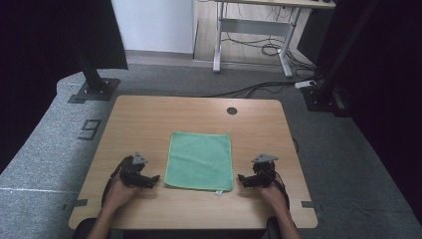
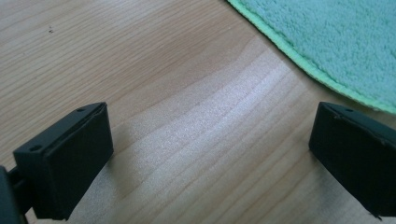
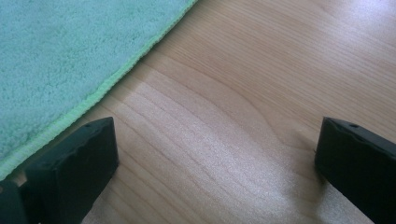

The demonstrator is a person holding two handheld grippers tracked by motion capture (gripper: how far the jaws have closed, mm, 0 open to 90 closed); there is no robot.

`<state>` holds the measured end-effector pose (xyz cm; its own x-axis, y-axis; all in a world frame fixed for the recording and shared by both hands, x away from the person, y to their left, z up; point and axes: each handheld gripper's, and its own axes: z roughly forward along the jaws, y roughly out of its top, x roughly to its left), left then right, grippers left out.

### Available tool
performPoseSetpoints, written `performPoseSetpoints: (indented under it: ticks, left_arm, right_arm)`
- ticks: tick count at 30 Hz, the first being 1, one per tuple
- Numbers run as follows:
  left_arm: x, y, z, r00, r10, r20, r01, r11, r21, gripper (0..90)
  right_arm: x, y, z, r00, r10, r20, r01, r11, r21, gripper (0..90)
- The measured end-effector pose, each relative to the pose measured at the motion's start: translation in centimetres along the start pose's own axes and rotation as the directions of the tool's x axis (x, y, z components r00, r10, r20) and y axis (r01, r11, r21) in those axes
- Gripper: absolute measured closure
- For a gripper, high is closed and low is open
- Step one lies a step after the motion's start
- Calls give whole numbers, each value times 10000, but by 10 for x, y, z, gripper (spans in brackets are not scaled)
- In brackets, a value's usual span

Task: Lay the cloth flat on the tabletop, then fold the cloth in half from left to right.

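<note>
Table lay mostly bare around the green cloth, flat near its front edge; left gripper and right gripper flanked the cloth's near corners, jaws wide, holding nothing

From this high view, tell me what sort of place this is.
Probably a lab or office recording bay: a light wooden table on grey carpet, black frame posts alongside, and a white-legged desk over tangled cables.
</note>
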<state>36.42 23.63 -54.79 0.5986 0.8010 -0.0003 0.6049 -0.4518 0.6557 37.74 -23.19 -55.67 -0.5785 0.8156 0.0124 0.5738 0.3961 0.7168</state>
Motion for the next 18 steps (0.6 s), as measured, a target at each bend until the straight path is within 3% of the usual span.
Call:
performPoseSetpoints:
  ticks: [18]
  left_arm:
    - [1,3,3,9995,-271,-136,270,9996,-57,0]
  right_arm:
    - [1,1,1,9999,78,112,-78,10000,24,0]
